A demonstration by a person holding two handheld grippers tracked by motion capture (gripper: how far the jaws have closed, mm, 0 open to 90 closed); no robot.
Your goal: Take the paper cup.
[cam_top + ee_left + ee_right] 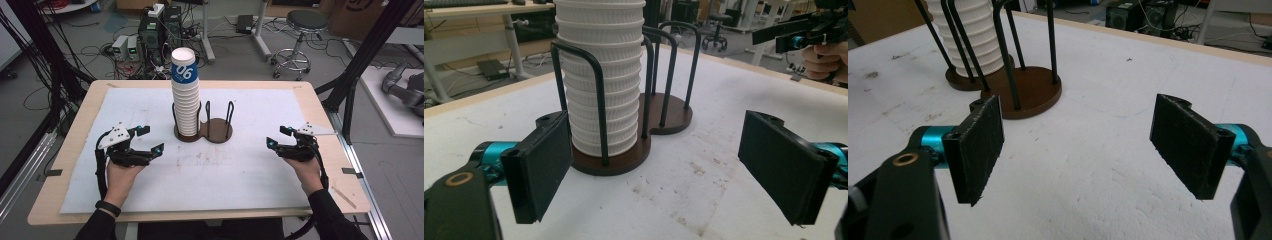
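A tall stack of white paper cups [185, 95], the top one with a blue band marked 06, stands in the left bay of a brown two-bay holder [216, 132] with black wire hoops. The holder's right bay [1029, 90] holds nothing. My left gripper [150, 140] rests open on the white mat, left of the holder and apart from it. In the left gripper view the cup stack [600, 75] rises just beyond the open jaws. My right gripper [278, 137] sits open to the right of the holder, with nothing between its pads [979, 145].
A white mat [240, 165] covers the wooden table [75, 140]. Beyond the far edge are computers and cables [150, 35] on the floor and a round stool [300, 35]. A black frame post [350, 75] stands at the right.
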